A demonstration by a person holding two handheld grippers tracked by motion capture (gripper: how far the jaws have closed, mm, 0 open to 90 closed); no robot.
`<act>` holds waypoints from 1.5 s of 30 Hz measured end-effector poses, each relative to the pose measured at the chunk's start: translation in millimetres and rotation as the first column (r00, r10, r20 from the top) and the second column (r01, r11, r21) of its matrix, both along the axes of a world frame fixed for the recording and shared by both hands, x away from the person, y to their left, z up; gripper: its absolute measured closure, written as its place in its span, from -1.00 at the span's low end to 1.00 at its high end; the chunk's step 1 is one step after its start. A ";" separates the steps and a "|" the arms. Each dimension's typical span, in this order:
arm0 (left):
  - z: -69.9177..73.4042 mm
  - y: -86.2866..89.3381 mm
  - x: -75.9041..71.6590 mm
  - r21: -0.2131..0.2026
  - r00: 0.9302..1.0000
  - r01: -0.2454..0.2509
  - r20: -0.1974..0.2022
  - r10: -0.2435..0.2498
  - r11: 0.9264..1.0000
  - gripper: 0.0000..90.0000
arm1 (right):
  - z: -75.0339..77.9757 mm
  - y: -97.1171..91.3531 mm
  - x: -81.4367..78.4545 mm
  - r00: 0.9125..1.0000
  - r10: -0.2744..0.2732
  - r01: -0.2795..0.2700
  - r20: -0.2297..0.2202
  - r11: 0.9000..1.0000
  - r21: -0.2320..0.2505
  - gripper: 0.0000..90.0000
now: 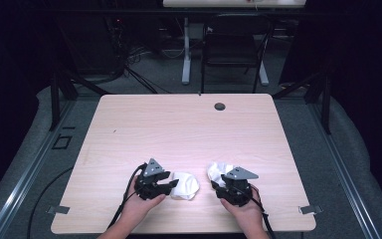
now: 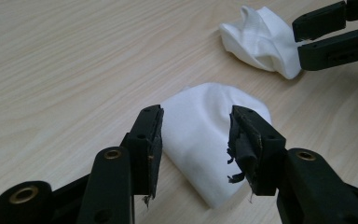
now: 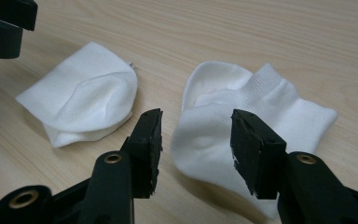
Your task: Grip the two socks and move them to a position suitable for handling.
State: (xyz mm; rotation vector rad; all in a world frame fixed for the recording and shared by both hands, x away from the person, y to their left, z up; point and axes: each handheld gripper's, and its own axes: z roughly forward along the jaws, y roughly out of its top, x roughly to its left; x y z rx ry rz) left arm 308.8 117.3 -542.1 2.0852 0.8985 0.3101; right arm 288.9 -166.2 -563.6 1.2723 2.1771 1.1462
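High view: a person is working two white socks near the front edge of a pale wood worktop [image 1: 129, 124], a gripper in each hand. The left gripper [image 1: 171, 185] is pointing toward 3 o'clock at a folded sock [image 1: 185, 185] lying just beside its tips; in the left gripper view that folded sock [image 2: 205, 140] is sitting between the two jaws, which are standing partly open with no pad pressing on the cloth. Its long axis is running roughly from 5 to 11 o'clock in that view, the rounded end pointing away from the gripper. The right gripper [image 1: 218, 183] is hovering at the near edge of a crumpled sock [image 1: 219, 172], jaws wide and gripping nothing; in the right gripper view the crumpled sock [image 3: 242, 121] is lying just ahead, ribbed cuff toward 1 o'clock. Each hand is nearest its own sock.
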 end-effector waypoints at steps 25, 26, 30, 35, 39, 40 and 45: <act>-19.8 -47.3 3.7 0.065 0.998 0.060 -0.033 -0.058 0.996 0.31 | 0.9 -1.7 0.8 1.000 0.004 -0.004 0.001 1.000 0.003 0.19; -21.9 -49.6 4.1 0.072 0.998 0.057 -0.036 -0.055 0.996 0.31 | 0.9 -1.8 0.9 1.000 0.003 -0.003 0.001 1.000 0.003 0.19; -25.5 -52.0 4.8 0.088 0.997 0.059 -0.049 -0.055 0.994 0.37 | 1.0 -2.2 1.0 1.000 0.005 -0.005 0.000 1.000 0.004 0.19; -27.0 -52.9 4.7 0.105 0.998 0.056 -0.048 -0.051 0.993 0.59 | 1.0 -2.3 1.1 1.000 0.004 -0.004 0.000 1.000 0.005 0.19; -26.2 -52.3 4.5 0.105 0.998 0.048 -0.040 -0.044 0.993 0.73 | 1.3 -2.3 1.0 1.000 0.006 -0.006 0.001 1.000 0.002 0.19; -25.5 -51.9 4.5 0.106 0.998 0.052 -0.043 -0.048 0.993 0.75 | 1.2 -2.1 1.0 1.000 0.005 -0.005 0.003 1.000 0.007 0.19; -22.5 -50.5 3.5 0.085 0.998 0.057 -0.037 -0.054 0.995 0.83 | 1.0 -1.7 1.1 1.000 0.003 -0.003 0.003 1.000 0.007 0.20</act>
